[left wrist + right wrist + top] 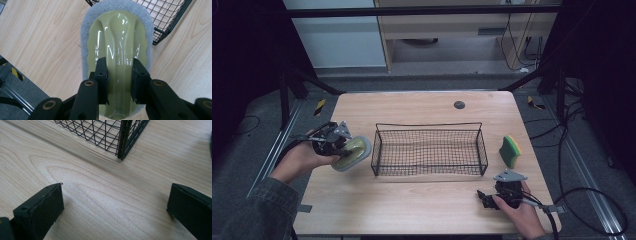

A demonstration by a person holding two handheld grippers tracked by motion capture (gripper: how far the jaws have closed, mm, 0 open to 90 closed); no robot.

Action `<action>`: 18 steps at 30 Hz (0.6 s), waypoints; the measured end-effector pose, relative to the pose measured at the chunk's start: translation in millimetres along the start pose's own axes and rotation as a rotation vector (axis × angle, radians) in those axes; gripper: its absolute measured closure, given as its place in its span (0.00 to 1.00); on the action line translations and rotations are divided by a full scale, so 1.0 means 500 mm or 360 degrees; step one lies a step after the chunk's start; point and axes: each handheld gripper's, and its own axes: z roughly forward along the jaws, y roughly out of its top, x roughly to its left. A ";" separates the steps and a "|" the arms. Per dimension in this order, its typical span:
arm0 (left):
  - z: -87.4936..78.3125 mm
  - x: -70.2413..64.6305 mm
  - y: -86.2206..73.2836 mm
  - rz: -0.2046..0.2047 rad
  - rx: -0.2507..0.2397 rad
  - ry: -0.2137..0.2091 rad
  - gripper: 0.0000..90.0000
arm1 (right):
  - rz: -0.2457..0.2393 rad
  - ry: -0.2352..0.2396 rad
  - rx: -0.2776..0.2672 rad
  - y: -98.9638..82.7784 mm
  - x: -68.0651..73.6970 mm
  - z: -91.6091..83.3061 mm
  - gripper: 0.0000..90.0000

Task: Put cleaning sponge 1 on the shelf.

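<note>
Altogether the wooden table [422, 205] carries one black wire basket [430, 149], one yellow-and-green sponge [510, 151] and one pale green scrubbing brush with a grey pad [352, 153], and two grippers work over it. The left gripper [332, 141] is clamped on the brush: in the left gripper view its two black jaws press the glossy green handle [120, 65] from either side, the grey pad's rim [86, 37] showing round the green body. The brush is held off the tabletop at the left of the scene, just beside the basket's left end wall, its far tip close to the basket's corner [160, 32]. The right gripper [487, 199] sits low at the near right, close to the table's near edge, with its jaws standing wide apart and only bare wood between them; the basket's near right corner [123, 147] lies a little beyond it. The sponge stands on edge to the right of the basket, near the table's right edge and apart from both grippers. Open wood runs along the whole near side between the two hands, and a broad strip lies free beyond the basket up to the far edge, where one small dark round disc [459, 104] sits in the surface.
</note>
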 end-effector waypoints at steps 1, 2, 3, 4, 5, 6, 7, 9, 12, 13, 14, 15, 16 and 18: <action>-0.001 0.000 0.001 -0.0001 -0.0003 0.0004 0.78 | -0.0004 0.0000 -0.0002 0.000 0.000 0.000 0.01; -0.003 0.000 0.003 -0.0001 -0.0006 0.0005 0.78 | -0.0005 -0.0001 0.0000 0.000 0.000 0.000 0.01; -0.004 0.000 0.004 0.0002 -0.0008 0.0008 0.78 | -0.0004 -0.0001 0.0000 0.000 0.000 0.000 0.01; -0.006 -0.001 0.006 0.0003 -0.0009 0.0015 0.78 | 0.0000 0.0000 0.0000 0.000 0.000 0.000 0.01; -0.006 -0.001 0.006 0.0003 -0.0009 0.0015 0.78 | 0.0000 0.0000 0.0000 0.000 0.000 0.000 0.01; -0.005 -0.003 0.009 0.0014 -0.0001 0.0012 0.78 | -0.0004 -0.0001 0.0000 0.000 0.000 0.000 0.01; -0.004 -0.004 0.009 0.0020 0.0004 0.0011 0.78 | -0.0004 -0.0001 0.0000 0.000 0.000 0.000 0.01; -0.002 -0.006 0.010 0.0025 0.0007 0.0010 0.78 | -0.0002 0.0000 -0.0001 0.000 0.000 0.000 0.01; -0.003 -0.006 0.012 0.0025 -0.0001 0.0008 0.78 | -0.0001 0.0000 -0.0001 0.000 0.000 0.000 0.01; -0.004 -0.006 0.013 0.0024 -0.0007 0.0006 0.78 | -0.0002 0.0000 -0.0001 0.000 0.000 0.000 0.01; -0.005 -0.006 0.015 0.0025 -0.0012 0.0009 0.78 | -0.0001 0.0000 -0.0001 0.000 0.000 0.000 0.01; -0.006 -0.007 0.016 0.0032 -0.0011 0.0011 0.78 | -0.0004 -0.0001 0.0000 0.000 0.000 0.000 0.01; -0.007 -0.008 0.018 0.0033 -0.0017 0.0013 0.78 | -0.0002 0.0000 -0.0001 0.000 0.000 0.000 0.01; -0.009 -0.010 0.021 0.0038 -0.0025 0.0017 0.78 | -0.0004 -0.0001 0.0000 0.000 0.000 0.000 0.01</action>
